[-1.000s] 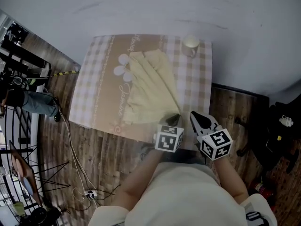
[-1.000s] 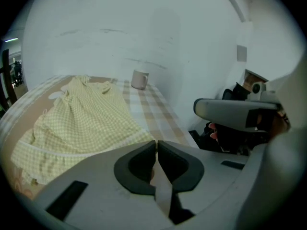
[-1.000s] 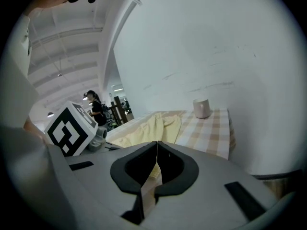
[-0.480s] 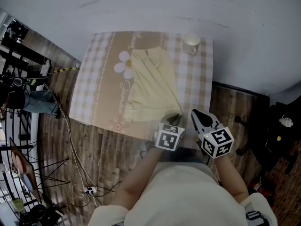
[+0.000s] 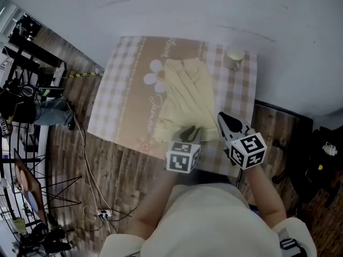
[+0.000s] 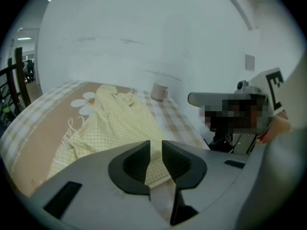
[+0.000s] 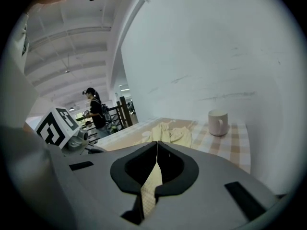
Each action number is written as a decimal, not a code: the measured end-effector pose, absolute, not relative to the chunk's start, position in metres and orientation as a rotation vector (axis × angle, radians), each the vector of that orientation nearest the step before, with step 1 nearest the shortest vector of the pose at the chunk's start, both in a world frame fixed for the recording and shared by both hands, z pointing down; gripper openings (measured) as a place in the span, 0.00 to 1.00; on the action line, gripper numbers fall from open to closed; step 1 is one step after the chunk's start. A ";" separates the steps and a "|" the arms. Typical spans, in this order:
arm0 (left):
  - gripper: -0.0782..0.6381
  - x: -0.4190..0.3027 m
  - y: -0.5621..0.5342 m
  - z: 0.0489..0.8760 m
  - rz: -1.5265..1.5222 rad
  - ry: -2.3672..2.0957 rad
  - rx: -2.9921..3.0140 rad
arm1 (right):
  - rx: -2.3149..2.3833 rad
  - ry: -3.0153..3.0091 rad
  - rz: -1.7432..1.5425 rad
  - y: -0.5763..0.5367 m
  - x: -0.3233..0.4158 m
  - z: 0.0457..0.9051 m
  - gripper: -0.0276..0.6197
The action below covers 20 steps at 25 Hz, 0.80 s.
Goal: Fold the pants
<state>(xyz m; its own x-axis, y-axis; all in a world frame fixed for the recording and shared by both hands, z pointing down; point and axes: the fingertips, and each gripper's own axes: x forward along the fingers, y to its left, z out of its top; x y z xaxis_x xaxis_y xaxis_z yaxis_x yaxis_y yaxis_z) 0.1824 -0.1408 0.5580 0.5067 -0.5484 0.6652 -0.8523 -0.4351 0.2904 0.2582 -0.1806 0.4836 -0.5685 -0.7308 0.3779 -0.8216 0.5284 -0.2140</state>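
While the pants (image 5: 187,98) lie long and a bit crumpled on the table (image 5: 123,90), the folding looks like it has only just begun. They run from the far end, near the mug (image 5: 234,57), down to the near edge where the person stands. I see wrinkles and bunched cloth, but no neat fold across them yet.

The right gripper (image 7: 157,150) has its jaws closed tight. A thin strip of the yellow checked cloth is pinched between them, so it has hold of the pants at the near end.

The left gripper (image 6: 156,150) has its jaws a little apart, with a small gap between them. The near edge of the pants shows through that gap, just past the tips, but nothing looks pinched there. So I think this one is empty. It sits low, just beside the near edge of the pants and close to the right gripper.

So one corner is caught and the other is not. I think the left gripper needs to close on its side of the near end. Then both can lift that end and lay it over the far end. After that the pants may need a smoothing and maybe one more fold. Most of the job is left to do.
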 end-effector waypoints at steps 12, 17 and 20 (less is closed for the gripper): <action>0.17 0.072 -0.258 0.537 0.579 -1.358 2.100 | 1.258 -2.454 0.468 -0.300 0.193 0.496 0.05; 0.17 0.048 -0.299 0.546 0.558 -1.363 2.095 | 1.250 -2.417 0.531 -0.347 0.169 0.516 0.05; 0.17 0.039 -0.319 0.552 0.543 -1.366 2.089 | 1.223 -2.396 0.590 -0.369 0.155 0.531 0.05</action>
<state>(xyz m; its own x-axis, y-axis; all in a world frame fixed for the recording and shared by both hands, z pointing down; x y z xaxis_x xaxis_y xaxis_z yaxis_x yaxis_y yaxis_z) 0.0386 -0.3189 0.5518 0.3931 -0.6837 0.6149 -0.9192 -0.3087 0.2444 0.1545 -0.3689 0.5311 -0.5460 -0.6631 0.5120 -0.8251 0.5317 -0.1913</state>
